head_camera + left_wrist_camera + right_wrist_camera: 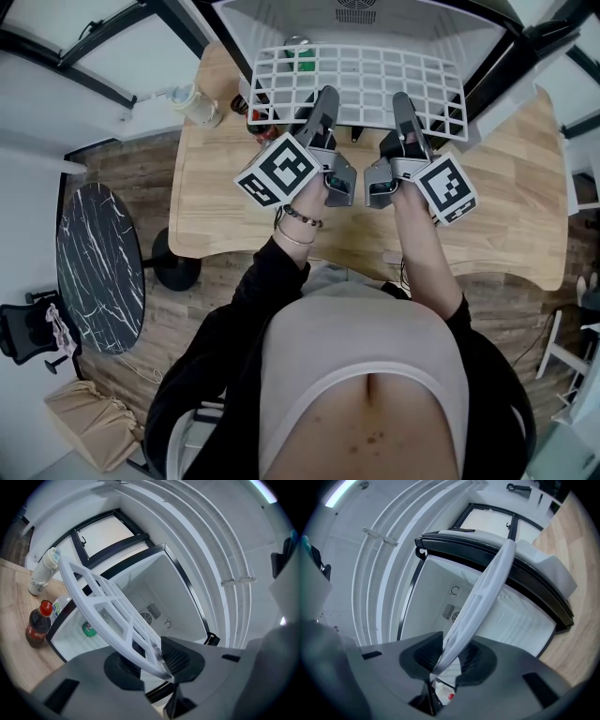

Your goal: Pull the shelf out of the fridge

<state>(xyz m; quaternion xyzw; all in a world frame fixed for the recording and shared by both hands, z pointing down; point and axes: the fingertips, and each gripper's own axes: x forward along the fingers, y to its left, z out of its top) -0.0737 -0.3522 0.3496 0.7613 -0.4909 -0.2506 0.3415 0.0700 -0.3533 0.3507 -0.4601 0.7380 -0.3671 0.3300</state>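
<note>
1. A light wooden table [506, 216] stands on a wood-plank floor [187, 319]. A round black marble-patterned side table [98, 267] and a brown paper bag [94, 422] are off to the person's left.
2. A small white fridge [375, 23] sits open at the table's far edge. The white grid shelf [356, 84] juts from its open front over the tabletop.
3. The left claw [317, 117] and right claw [405, 117] are each clamped on the shelf's near edge, side by side.
4. The only clear print is the black-and-white square markers on the claws' cubes. The cola bottle [38, 626] has a red cap and a red label with white lettering too small to read.
5. The left gripper view shows the left claw [157, 660] pinching the shelf [108, 611] edge. It also shows a white bottle [43, 571] on the table and a green-lidded item [89, 629] inside the fridge [168, 592].
6. The right gripper view shows the right claw [450, 660] gripping the shelf [480, 602] edge-on. Behind it is the fridge's rear vent [451, 612], and no bottles appear there.
</note>
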